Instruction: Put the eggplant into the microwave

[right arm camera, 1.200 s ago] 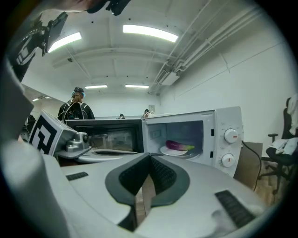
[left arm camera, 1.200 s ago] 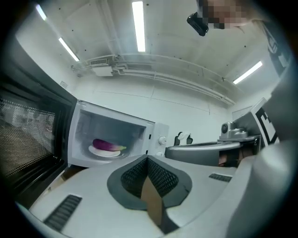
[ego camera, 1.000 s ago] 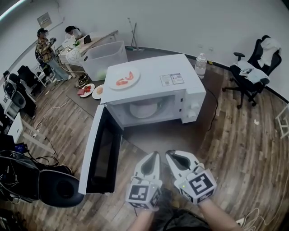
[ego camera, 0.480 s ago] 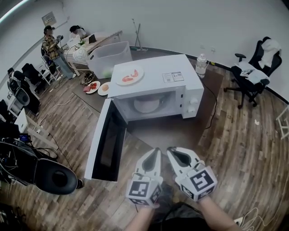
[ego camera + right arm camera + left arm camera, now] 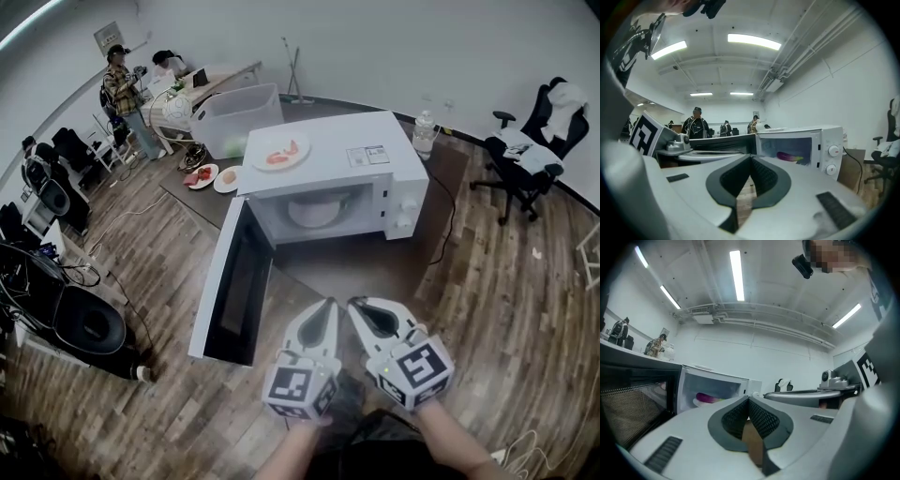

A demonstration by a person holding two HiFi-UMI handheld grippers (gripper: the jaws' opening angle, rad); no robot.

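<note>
The white microwave (image 5: 375, 178) stands on a dark table with its door (image 5: 234, 286) swung wide open to the left. Inside, a purple eggplant (image 5: 708, 398) lies on the white turntable plate (image 5: 314, 208); the right gripper view also shows the eggplant (image 5: 791, 156) in the cavity. My left gripper (image 5: 327, 305) and right gripper (image 5: 354, 305) hang side by side in front of the microwave, well short of it. Both are shut with nothing between the pads, as the left gripper (image 5: 748, 399) and right gripper (image 5: 751, 158) show in their own views.
A plate with red food (image 5: 281, 153) sits on top of the microwave. A water bottle (image 5: 424, 133) stands at its right rear. A clear bin (image 5: 234, 120) and two small plates (image 5: 204, 175) lie behind left. An office chair (image 5: 525, 155) is at right; people (image 5: 122, 89) stand far left.
Both grippers have risen slightly together, still shut and side by side. The head view has shifted, so the microwave and its open door sit a little further right.
</note>
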